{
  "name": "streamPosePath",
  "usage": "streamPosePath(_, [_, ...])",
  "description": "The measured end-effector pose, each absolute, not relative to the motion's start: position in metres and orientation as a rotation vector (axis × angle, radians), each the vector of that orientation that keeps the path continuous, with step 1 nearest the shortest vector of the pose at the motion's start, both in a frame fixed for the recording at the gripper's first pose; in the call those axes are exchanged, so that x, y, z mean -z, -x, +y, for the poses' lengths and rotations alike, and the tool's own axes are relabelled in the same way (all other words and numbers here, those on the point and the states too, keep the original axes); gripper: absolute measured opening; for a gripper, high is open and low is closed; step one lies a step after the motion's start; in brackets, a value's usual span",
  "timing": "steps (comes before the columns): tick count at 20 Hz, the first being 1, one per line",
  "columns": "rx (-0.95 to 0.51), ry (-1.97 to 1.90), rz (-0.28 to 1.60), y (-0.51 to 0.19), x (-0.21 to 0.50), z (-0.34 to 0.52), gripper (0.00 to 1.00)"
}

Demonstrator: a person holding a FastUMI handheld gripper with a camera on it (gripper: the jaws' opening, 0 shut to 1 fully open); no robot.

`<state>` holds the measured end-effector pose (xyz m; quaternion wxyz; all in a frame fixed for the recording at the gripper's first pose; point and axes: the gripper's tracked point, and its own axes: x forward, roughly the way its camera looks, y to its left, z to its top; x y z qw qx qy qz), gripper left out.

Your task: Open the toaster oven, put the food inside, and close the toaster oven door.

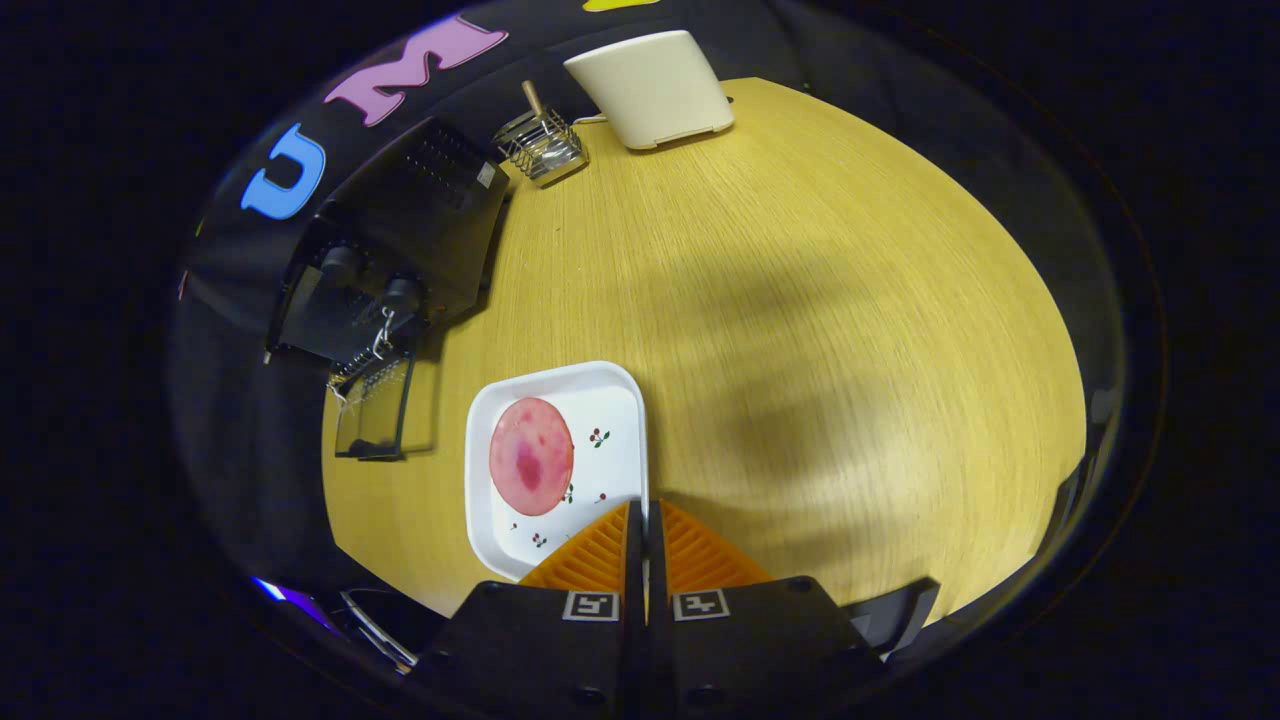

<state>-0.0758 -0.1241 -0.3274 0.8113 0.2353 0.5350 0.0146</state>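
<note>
- Hand-held gripper fingers pressed together, apparently pinching the right rim of the white plate; hard to be sure of real contact.
- Pink round slice of food sitting on that plate, just ahead and left of the fingers.
- Toaster oven farther ahead to the left on the surface, door already dropped open.
- Looks like step two: food going in. Next up, probably carrying the plate level to the opening, no tipping.
</note>
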Motion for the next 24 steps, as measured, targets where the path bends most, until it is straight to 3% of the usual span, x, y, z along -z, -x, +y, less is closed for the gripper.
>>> streamPosePath(14, [-0.046, -0.772, 1.026, 0.099, 0.268, -0.073, 0.05])
streamPosePath(24, [-0.168, -0.813, 0.990, 0.085, 0.217, 0.013, 0.05])
